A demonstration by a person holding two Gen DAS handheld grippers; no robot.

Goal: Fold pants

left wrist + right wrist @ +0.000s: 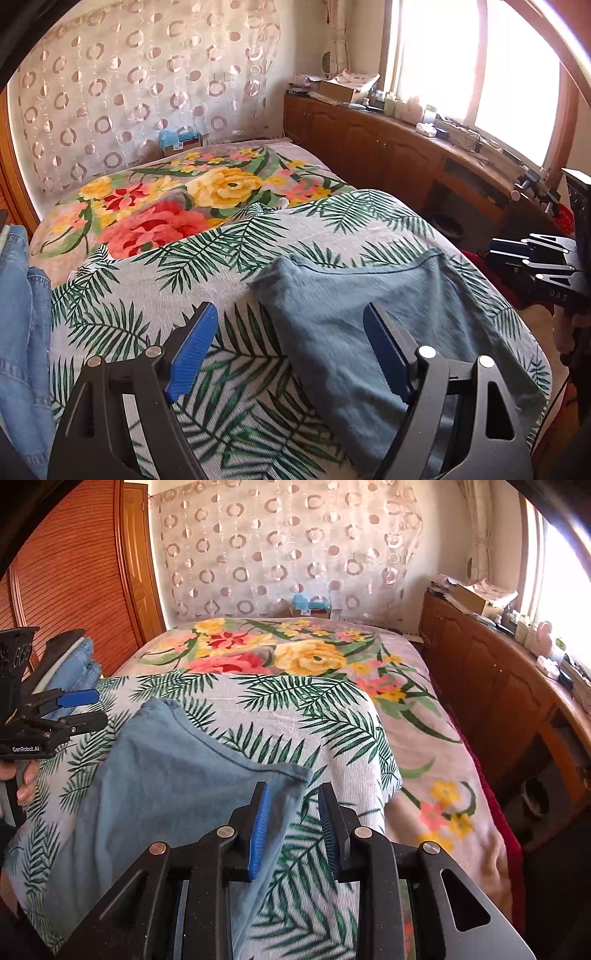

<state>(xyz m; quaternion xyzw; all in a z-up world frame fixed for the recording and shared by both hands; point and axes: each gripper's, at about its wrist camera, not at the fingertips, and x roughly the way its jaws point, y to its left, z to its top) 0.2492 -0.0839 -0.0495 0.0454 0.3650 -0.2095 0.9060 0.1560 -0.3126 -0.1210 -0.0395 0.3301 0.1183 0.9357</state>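
Blue pants (388,317) lying folded on the leaf-print cover (155,302) of the bed (207,192), hem edge toward the headboard, near end cut off by the frame. Left tool (286,345) hovering over them, jaws wide, nothing gripped; right pad (384,354) above the cloth, left pad (192,350) over bare cover. Right tool (295,827) narrow but parted, nothing pinched; left pad (260,830) over the pants' corner, whether touching hard to tell. Denim pile (22,332) at the left edge, mostly out of frame. Clutter on the cabinet (388,147) under the window too small to make out. Window blown out white. Fingers (26,782) on the left tool's handle only partly seen.
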